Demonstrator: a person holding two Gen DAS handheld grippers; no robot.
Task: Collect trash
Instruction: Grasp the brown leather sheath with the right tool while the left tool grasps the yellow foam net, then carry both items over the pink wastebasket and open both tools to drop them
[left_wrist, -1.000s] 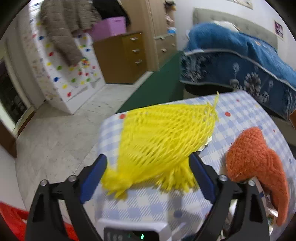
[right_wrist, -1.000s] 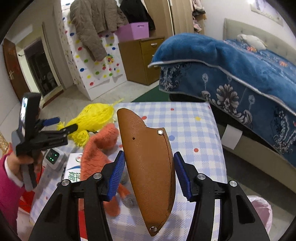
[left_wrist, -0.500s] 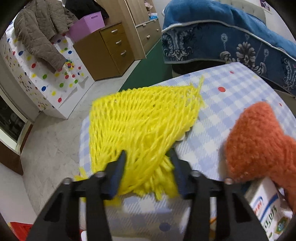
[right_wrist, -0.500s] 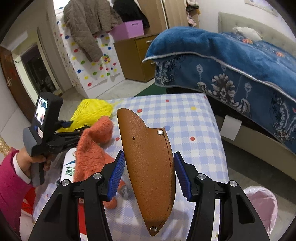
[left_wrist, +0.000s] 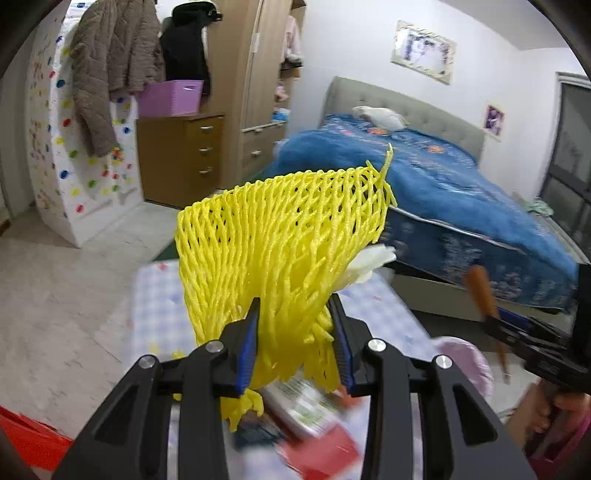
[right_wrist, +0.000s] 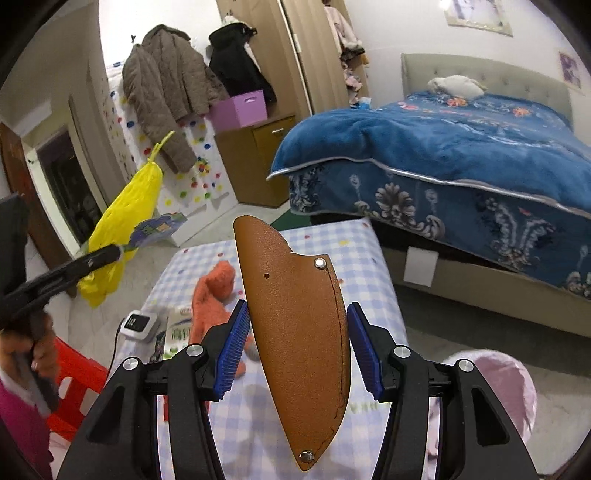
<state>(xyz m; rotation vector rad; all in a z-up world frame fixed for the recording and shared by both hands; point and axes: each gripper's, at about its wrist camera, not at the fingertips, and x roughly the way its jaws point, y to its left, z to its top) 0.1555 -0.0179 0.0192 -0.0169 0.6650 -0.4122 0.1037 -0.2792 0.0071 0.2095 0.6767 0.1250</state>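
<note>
My left gripper (left_wrist: 294, 343) is shut on a yellow foam fruit net (left_wrist: 284, 240) and holds it up above the checked table (left_wrist: 155, 295); the net also shows at the left of the right wrist view (right_wrist: 125, 218), lifted clear of the table. My right gripper (right_wrist: 299, 343) is shut on a brown leather sheath (right_wrist: 295, 332), held above the checked table (right_wrist: 362, 243). The sheath appears edge-on at the right of the left wrist view (left_wrist: 484, 295).
An orange knitted piece (right_wrist: 214, 299), a small white device (right_wrist: 138, 323) and a printed box (right_wrist: 177, 332) lie on the table. A pink-lined bin (right_wrist: 495, 391) stands at the table's right. A red stool (right_wrist: 77, 384) is at the left. A blue bed (right_wrist: 461, 155) is behind.
My left gripper closed on the yellow net and lifted it off the table, tilting upward. My right gripper kept hold of the sheath and rose slightly.
</note>
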